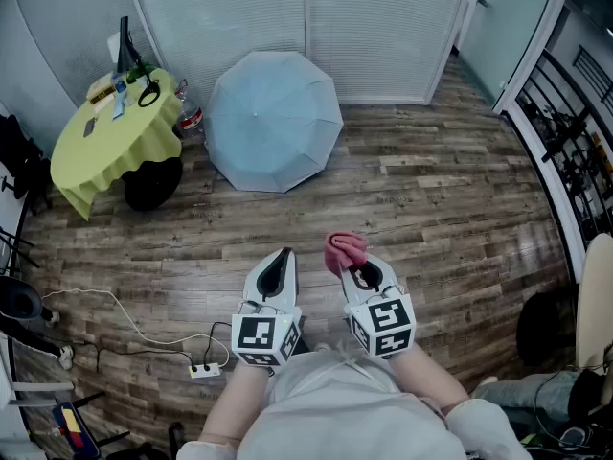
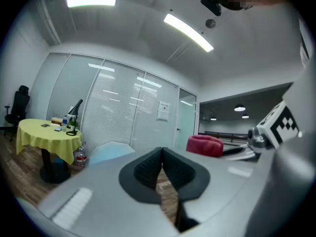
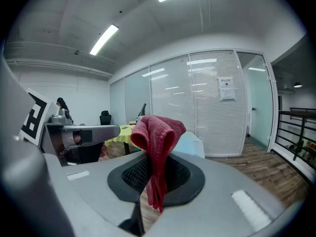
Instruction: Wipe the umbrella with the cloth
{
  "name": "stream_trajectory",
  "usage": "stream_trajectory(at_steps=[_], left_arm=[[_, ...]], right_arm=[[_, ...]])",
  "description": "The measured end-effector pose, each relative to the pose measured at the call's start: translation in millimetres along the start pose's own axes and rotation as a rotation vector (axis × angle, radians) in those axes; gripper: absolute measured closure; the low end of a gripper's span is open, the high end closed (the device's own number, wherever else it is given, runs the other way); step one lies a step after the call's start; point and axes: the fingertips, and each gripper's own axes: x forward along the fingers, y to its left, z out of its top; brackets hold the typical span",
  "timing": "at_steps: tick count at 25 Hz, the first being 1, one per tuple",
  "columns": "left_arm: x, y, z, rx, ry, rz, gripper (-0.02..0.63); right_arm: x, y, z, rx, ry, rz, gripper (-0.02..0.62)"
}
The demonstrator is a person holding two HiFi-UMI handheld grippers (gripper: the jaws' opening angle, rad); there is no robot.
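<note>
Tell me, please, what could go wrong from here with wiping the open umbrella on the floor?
The red knitted cloth is pinched in the right gripper by a narrow fold; rubbing may pull it out.
The open pale blue umbrella lies loose on the wooden floor, and the left gripper is shut and empty; a push may slide it.
The white power strip on the floor could catch a foot.

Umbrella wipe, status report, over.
Left hand-held gripper shut, empty. Right hand-held gripper shut on cloth. Umbrella open on floor ahead, untouched. Nothing between.
</note>
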Motion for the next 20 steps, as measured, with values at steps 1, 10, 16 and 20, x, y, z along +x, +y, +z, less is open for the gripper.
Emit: stream_trajectory(at_steps=[1, 10, 16, 20], left_arm=[[1.2, 3.0, -0.3, -0.006, 0.002, 0.0, 0.6], [9.4, 17.9, -6.7, -0.006, 0.027, 0.009, 0.6], [17.3, 20.4, -14.5, -0.013, 0.044, 0.014, 0.6], [29.2, 28.7, -27.4, -0.036, 0.07, 0.022, 0.6]], right_arm=[[2.5, 0.5, 0.1, 0.001, 0.001, 0.001, 0.545], [15.5, 2.7, -1.0, 0.015, 0.005, 0.008, 0.545], [24.2, -8.3, -5.9, 0.066, 0.011, -0.019, 0.545], [40.3, -13.6, -11.5, 0.081, 0.03, -0.012, 0.545]])
